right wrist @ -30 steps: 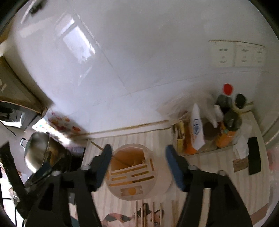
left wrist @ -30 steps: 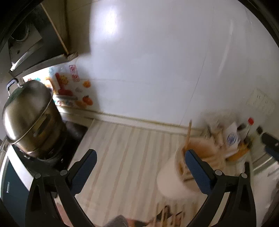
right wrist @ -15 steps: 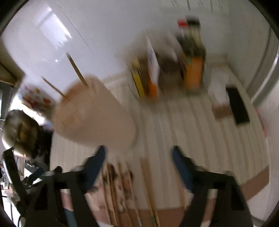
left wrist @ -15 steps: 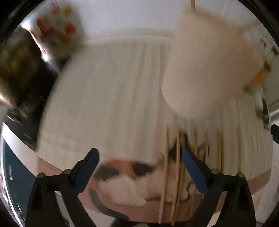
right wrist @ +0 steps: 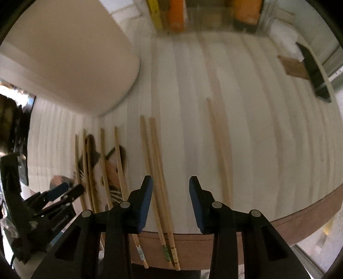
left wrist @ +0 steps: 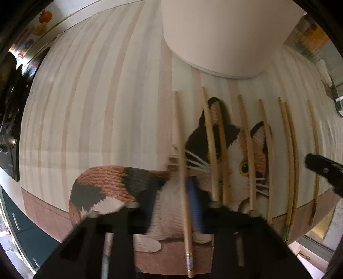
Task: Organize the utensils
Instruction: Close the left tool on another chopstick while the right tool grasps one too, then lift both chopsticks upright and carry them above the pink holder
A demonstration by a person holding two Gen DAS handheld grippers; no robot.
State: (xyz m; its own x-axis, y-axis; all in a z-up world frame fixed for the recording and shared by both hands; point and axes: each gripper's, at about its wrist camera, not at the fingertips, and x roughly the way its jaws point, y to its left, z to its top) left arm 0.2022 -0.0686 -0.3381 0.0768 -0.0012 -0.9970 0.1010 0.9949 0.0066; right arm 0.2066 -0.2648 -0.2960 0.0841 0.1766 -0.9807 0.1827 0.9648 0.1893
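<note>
Several wooden chopsticks lie side by side on a striped mat (left wrist: 85,107) with a knitted cat picture. My left gripper (left wrist: 188,186) points straight down and is shut on the leftmost chopstick (left wrist: 180,139), which runs up between its blue pads. In the right wrist view that gripper (right wrist: 64,191) sits at the lower left. My right gripper (right wrist: 170,182) hovers low over the mat (right wrist: 257,128), its jaws closing. A pair of chopsticks (right wrist: 157,167) lies between the pads, close to the left one but not squeezed. A white round utensil holder (left wrist: 214,32) (right wrist: 64,53) stands just behind the chopsticks.
Orange and yellow packets and bottles (right wrist: 175,15) line the back of the counter. A black flat object (right wrist: 315,70) and a brown card (right wrist: 295,68) lie at the right. A lone chopstick (right wrist: 218,139) rests right of my right gripper. Dark stove (left wrist: 10,96) at the left.
Both grippers dropped from above the holder to the mat and tilted downward. The left jaws went from wide open to shut on a chopstick. The right jaws narrowed around a pair.
</note>
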